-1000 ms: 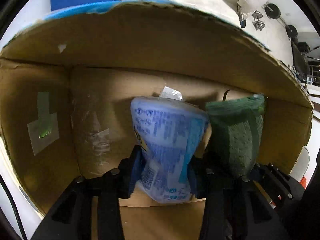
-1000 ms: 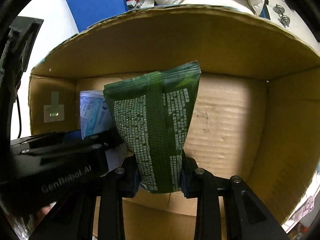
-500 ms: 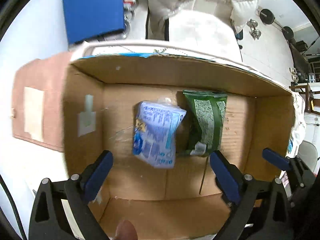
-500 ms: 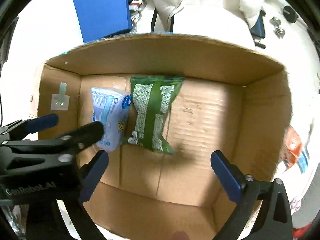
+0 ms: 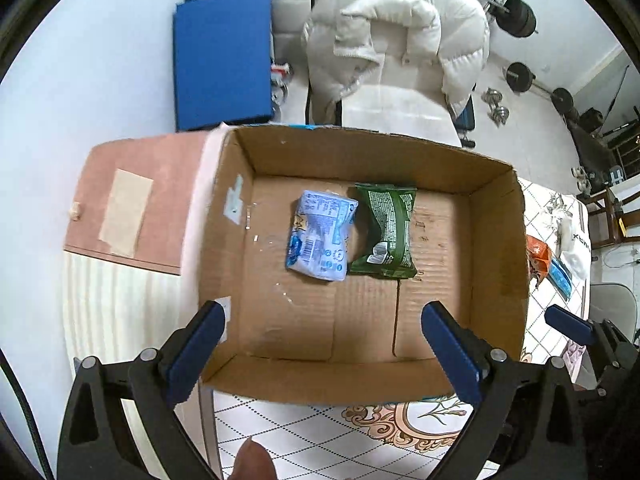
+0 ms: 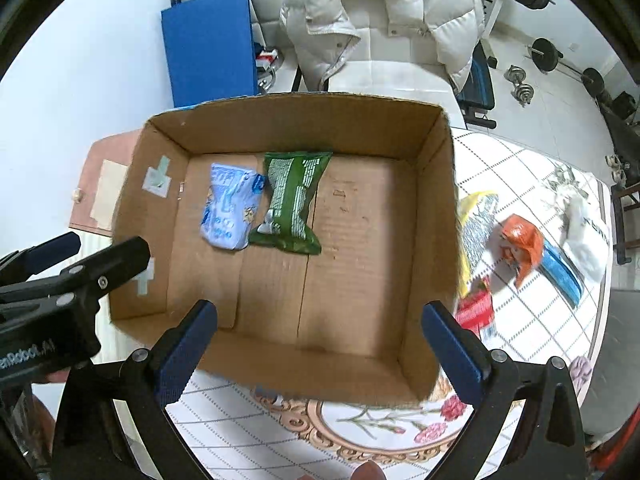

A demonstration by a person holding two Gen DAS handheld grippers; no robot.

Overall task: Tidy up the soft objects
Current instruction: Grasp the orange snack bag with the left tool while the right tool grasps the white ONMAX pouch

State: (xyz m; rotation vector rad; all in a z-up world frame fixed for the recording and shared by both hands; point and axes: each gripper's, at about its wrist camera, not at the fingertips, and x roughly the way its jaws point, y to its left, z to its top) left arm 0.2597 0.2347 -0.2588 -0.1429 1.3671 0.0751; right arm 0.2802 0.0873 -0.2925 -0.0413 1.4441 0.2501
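Note:
An open cardboard box (image 5: 496, 240) (image 6: 436, 216) stands on the table. On its floor lie a light blue packet (image 5: 320, 236) (image 6: 230, 212) and, touching it on the right, a green packet (image 5: 386, 232) (image 6: 294, 204). My left gripper (image 5: 320, 344) is open and empty, raised above the box's near edge. My right gripper (image 6: 316, 340) is open and empty, also above the near edge. The left gripper's body shows at the left of the right wrist view (image 6: 60, 292).
Right of the box on the patterned tablecloth (image 6: 532, 320) lie an orange packet (image 6: 520, 244), a blue packet (image 6: 560, 272), a red packet (image 6: 476, 308), a yellow-silver packet (image 6: 476, 216) and a white one (image 6: 580, 236). A chair with a white jacket (image 5: 400, 40) stands behind the box.
Both grippers let go of their packets inside the box, opened wide and pulled back up and out. The blue and green packets now lie flat on the box floor.

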